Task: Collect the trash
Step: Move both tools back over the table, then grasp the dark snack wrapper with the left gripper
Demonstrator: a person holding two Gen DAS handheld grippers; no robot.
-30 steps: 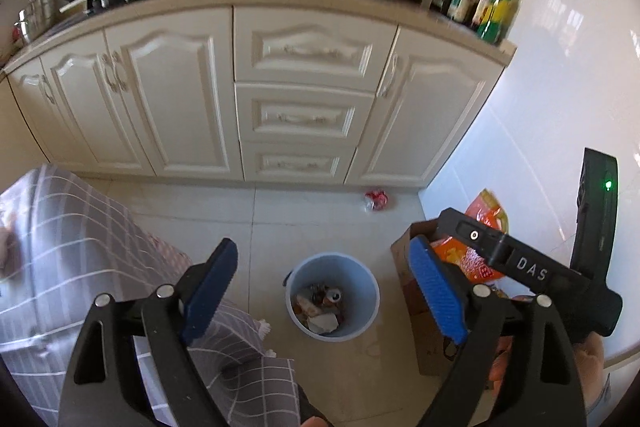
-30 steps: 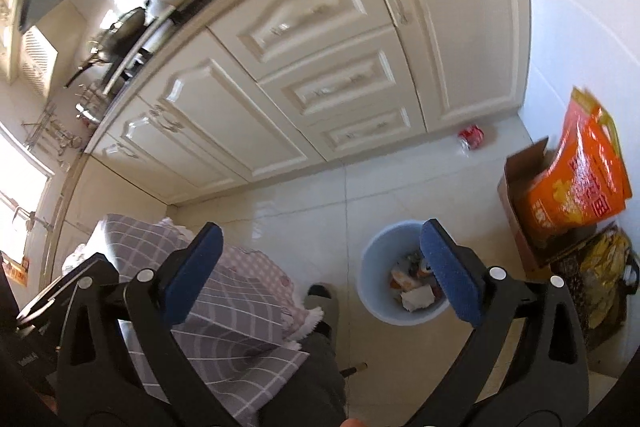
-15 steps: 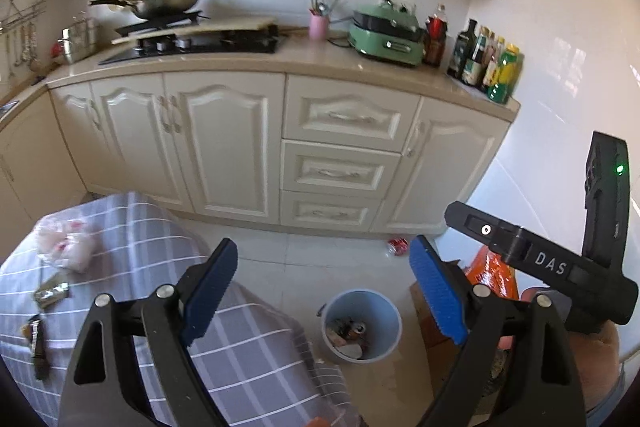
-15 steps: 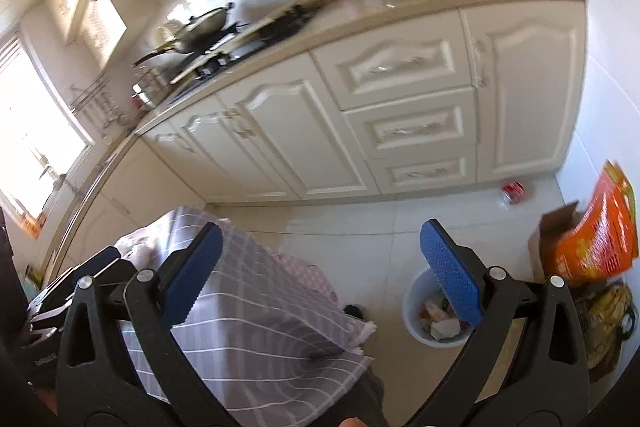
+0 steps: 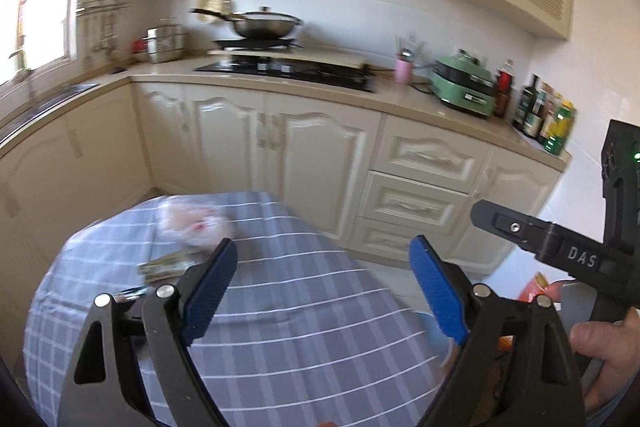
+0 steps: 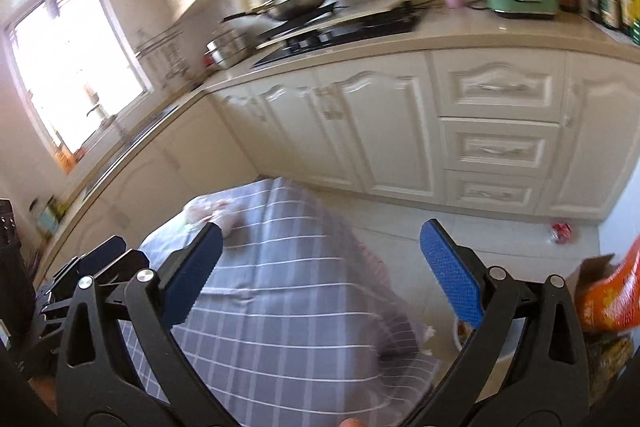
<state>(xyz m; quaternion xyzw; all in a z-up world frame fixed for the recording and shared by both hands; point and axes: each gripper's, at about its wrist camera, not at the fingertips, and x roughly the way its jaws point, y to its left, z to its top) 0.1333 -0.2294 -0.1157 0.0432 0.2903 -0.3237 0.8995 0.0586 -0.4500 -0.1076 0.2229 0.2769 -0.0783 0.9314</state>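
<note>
At the bottom of the left wrist view, the left gripper [image 5: 322, 291], black with blue ribbed pads, has its jaws spread wide with nothing between them. At the right edge of that frame a hand [image 5: 608, 351] grips the handle of the other black gripper body, marked DAS. In the right wrist view, the right gripper [image 6: 320, 269] fills the bottom of the frame, its blue pads likewise far apart and holding nothing.

Just beyond both sets of fingers lies a table under a grey cloth with white checks [image 5: 304, 307]. On it, in the left-centre of the left view, are the pieces of trash: a flat, dull green-brown wrapper [image 5: 166, 266] beside the left blue pad, a small dark wrapper [image 5: 130, 292] lower left of it, and farther back a crumpled clear plastic bag with pink and red contents [image 5: 192, 225]. In the right view that bag [image 6: 208, 213] sits just above the left pad.

On the floor at the lower right of the right view, the rim of a pale blue bin [image 6: 460, 333] shows behind the right finger, next to an orange printed bag [image 6: 612, 295] in a cardboard box. A crushed red can [image 6: 561, 231] lies farther off, near the cabinet base.

Behind, cream cabinets [image 5: 320, 155] carry a beige counter with a black hob, a steel wok [image 5: 264, 23], a pink utensil cup [image 5: 403, 71] and a green appliance [image 5: 464, 91].
</note>
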